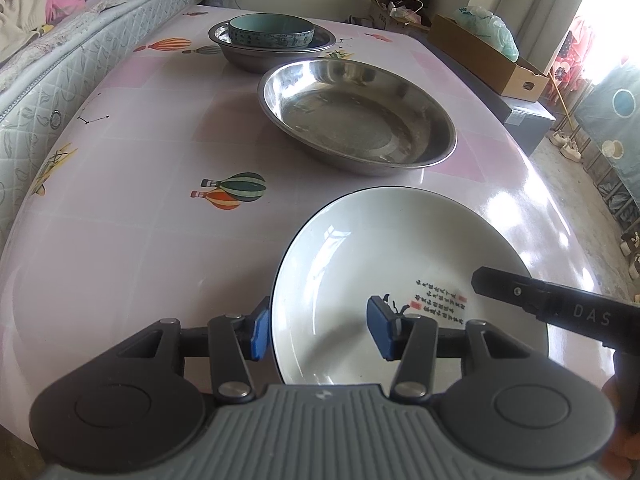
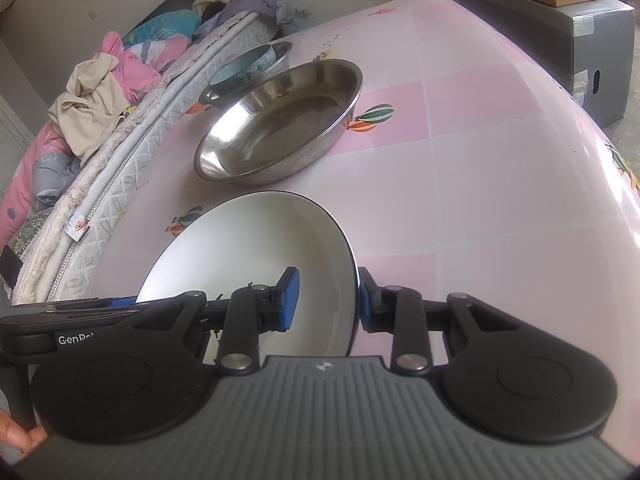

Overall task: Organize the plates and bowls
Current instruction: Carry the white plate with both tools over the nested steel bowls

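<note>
A white plate (image 1: 380,248) (image 2: 248,240) with a dark rim and a small printed text lies at the near edge of the pink table (image 1: 120,240). My left gripper (image 1: 320,332) straddles its near-left rim: one blue pad is just outside, the other hangs over the inside, with a wide gap between them. My right gripper (image 2: 328,304) has closed across the opposite rim, one pad inside and one outside, gripping the sloped edge. Beyond the plate stands an empty steel pan (image 1: 356,120) (image 2: 280,124). Farther back a teal bowl (image 1: 272,32) (image 2: 240,70) sits inside a second steel pan (image 1: 240,56).
A quilted mattress (image 1: 60,68) with piled clothes runs along the table's left side. Cardboard boxes (image 1: 488,56) and a dark crate stand past the far right corner. The tabletop curves down to the floor on the right. A hand shows at the lower left of the right wrist view.
</note>
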Available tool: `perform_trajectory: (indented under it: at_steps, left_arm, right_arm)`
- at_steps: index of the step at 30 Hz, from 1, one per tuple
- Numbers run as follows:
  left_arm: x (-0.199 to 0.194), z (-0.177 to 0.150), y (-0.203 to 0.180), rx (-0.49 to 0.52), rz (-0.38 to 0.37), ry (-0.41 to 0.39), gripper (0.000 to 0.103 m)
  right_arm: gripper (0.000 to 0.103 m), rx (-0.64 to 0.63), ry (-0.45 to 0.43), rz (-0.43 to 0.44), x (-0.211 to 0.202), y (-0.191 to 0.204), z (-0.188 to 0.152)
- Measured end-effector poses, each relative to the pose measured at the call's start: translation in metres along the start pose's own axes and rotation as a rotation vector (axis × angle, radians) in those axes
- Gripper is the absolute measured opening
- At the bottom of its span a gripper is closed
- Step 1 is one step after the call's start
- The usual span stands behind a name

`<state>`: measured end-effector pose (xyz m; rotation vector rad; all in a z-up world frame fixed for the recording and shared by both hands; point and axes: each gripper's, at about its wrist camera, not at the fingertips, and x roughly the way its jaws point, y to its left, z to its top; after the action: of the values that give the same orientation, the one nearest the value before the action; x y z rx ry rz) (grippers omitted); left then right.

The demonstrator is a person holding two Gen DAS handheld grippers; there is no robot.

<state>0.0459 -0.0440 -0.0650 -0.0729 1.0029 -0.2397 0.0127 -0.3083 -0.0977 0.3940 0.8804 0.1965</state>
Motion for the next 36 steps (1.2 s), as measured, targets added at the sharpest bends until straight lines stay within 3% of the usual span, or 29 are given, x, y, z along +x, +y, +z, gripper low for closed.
perform_trajectory:
  at_steps: [15, 36]
  left_arm:
    - [0.005, 0.006, -0.002, 0.001, -0.022, -0.01, 0.05]
    - [0.003, -0.001, -0.004, 0.034, -0.017, -0.018, 0.049]
  right_arm:
    - [0.029, -0.014, -0.006, -0.024, 0.006, -0.001, 0.011]
    - [0.03, -0.049, -0.015, -0.03, -0.005, -0.001, -0.003]
